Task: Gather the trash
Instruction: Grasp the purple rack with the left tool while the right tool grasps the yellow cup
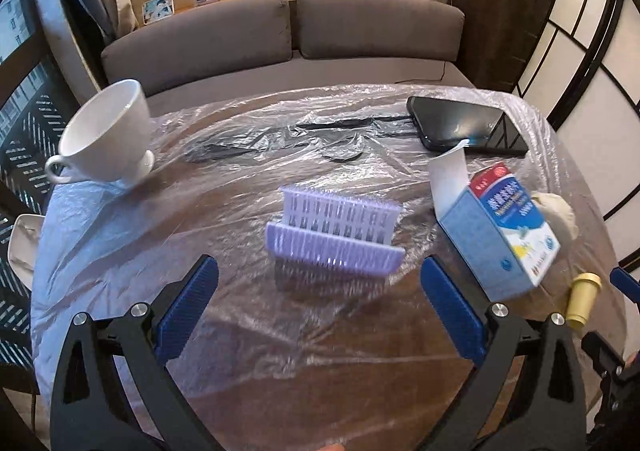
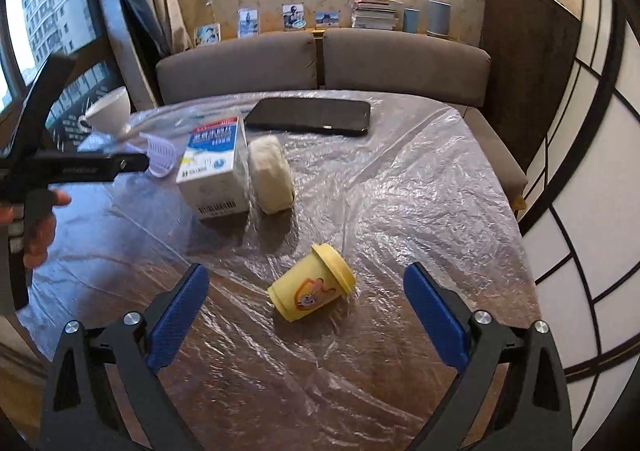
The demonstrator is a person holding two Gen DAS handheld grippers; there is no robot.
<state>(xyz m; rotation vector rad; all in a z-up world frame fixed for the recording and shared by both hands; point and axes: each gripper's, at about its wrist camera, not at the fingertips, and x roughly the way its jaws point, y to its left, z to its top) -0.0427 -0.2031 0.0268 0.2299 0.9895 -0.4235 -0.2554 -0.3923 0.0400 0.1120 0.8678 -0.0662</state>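
Plastic-covered surface (image 2: pixel 400 179) with lilac ridged tray (image 1: pixel 334 237), opened blue-and-white carton (image 1: pixel 500 227) (print blurred, probably Chinese), cream lump (image 2: pixel 270 179), toppled yellow cup (image 2: pixel 312 283), black phone (image 2: pixel 308 117), white teacup (image 1: pixel 106 135). Left hand-held gripper (image 1: pixel 320 307) and right hand-held gripper (image 2: pixel 306 311) both released, empty, above tray and cup respectively.

White dish (image 1: pixel 24 247) cut off at left edge, perhaps a plate.
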